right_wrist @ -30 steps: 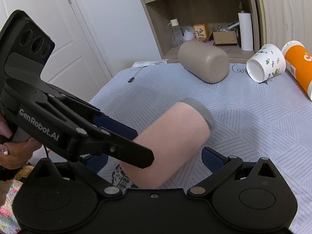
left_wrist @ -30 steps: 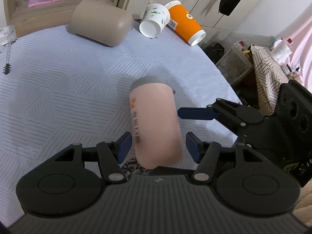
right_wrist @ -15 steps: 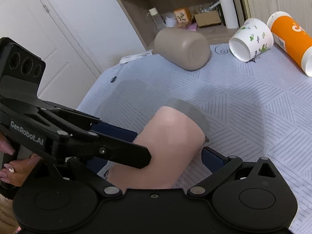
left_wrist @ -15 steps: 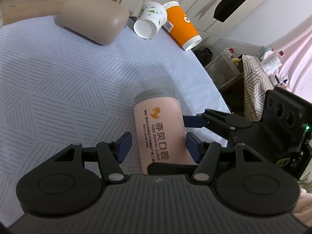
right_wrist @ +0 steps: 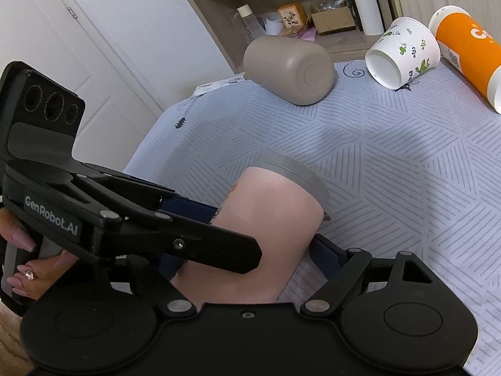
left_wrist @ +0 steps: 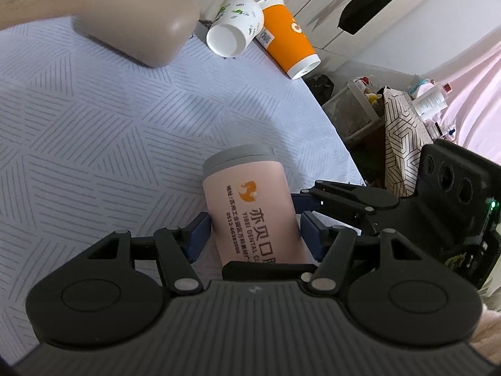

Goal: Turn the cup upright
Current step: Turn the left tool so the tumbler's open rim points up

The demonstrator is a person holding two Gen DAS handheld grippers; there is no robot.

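Observation:
A pink cup with a grey band at its far end and orange print is held between both grippers above the table; it also shows in the right wrist view. My left gripper is shut on the pink cup, its blue pads pressed on both sides. My right gripper also closes on the cup from the other side, and it shows in the left wrist view. The cup leans, grey end pointing away and down toward the cloth.
On the pale blue patterned tablecloth lie a taupe cup, a white floral paper cup and an orange paper cup, all on their sides at the far edge. A wooden shelf stands behind. The table's edge drops off at right.
The pink cup has turned in the grippers so its printed side faces the left camera, and it has tipped more steeply. Both grippers rose and tilted down.

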